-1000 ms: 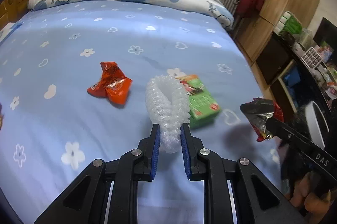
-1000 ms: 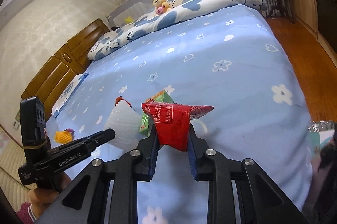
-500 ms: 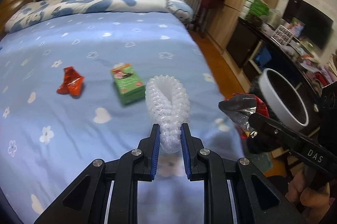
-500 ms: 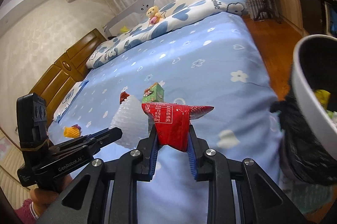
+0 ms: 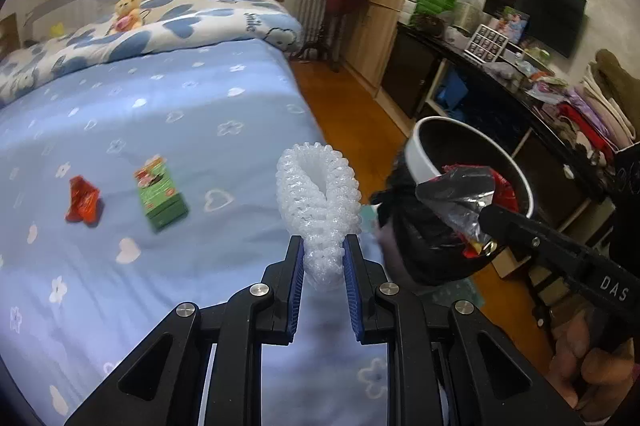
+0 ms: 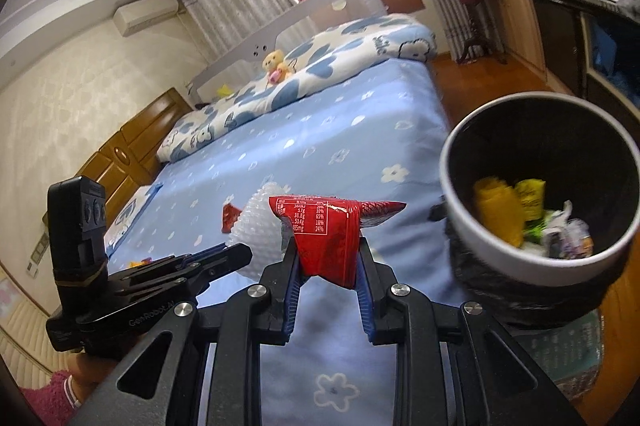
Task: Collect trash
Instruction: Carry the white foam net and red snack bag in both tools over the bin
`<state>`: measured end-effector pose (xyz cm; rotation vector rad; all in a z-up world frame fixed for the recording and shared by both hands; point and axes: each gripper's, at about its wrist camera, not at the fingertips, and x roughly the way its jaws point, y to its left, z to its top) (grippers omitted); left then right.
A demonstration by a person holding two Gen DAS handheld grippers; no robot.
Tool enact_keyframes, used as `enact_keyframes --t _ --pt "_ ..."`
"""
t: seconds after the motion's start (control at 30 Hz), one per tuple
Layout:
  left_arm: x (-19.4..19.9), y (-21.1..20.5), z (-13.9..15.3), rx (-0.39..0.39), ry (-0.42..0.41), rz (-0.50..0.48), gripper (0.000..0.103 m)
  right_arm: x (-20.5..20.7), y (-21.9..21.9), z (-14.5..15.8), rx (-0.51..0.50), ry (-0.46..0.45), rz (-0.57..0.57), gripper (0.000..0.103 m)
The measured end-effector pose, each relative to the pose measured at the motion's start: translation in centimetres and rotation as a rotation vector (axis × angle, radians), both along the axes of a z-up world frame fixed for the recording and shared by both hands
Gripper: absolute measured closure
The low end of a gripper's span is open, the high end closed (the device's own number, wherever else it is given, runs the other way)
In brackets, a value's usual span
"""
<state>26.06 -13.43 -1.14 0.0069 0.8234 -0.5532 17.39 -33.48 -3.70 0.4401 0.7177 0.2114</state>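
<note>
My left gripper (image 5: 323, 250) is shut on a white foam fruit net (image 5: 318, 195), held above the right edge of the blue bed (image 5: 160, 113). My right gripper (image 6: 326, 258) is shut on a red snack wrapper (image 6: 328, 234); the left wrist view shows that wrapper (image 5: 464, 201) silver-lined, in front of the bin. A white-rimmed trash bin (image 6: 532, 209) with a black liner stands on the floor beside the bed, with yellow and mixed wrappers inside. On the bed lie a red wrapper (image 5: 82, 199) and a green carton (image 5: 160, 191).
A folded quilt and a small teddy bear (image 5: 126, 11) sit at the headboard. A dark cabinet (image 5: 480, 93) loaded with clutter, a wardrobe and a coat rack line the right wall across a strip of wooden floor (image 5: 360, 121). A hand (image 5: 588, 378) holds the right gripper.
Both grippers have swung right and risen, from over the bed toward its edge. The trash bin has come into view beside them. The carton and red wrapper on the bed have dropped back to the left.
</note>
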Motion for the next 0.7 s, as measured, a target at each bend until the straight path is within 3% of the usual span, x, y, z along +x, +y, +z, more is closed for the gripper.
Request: enact_keyframes --t 0.43,0.7 --pt "1.0 -4.3 1.4 -0.007 -0.022 -0.104 0.085 -1.5 -6.5 1.9 -0.036 -0.03 -0.139 0.078" --pt "2.2 -8.0 1.5 0.009 -0.027 -0.175 0.085 -1.3 -9.9 1.5 -0.055 0.023 -0.2 0.078"
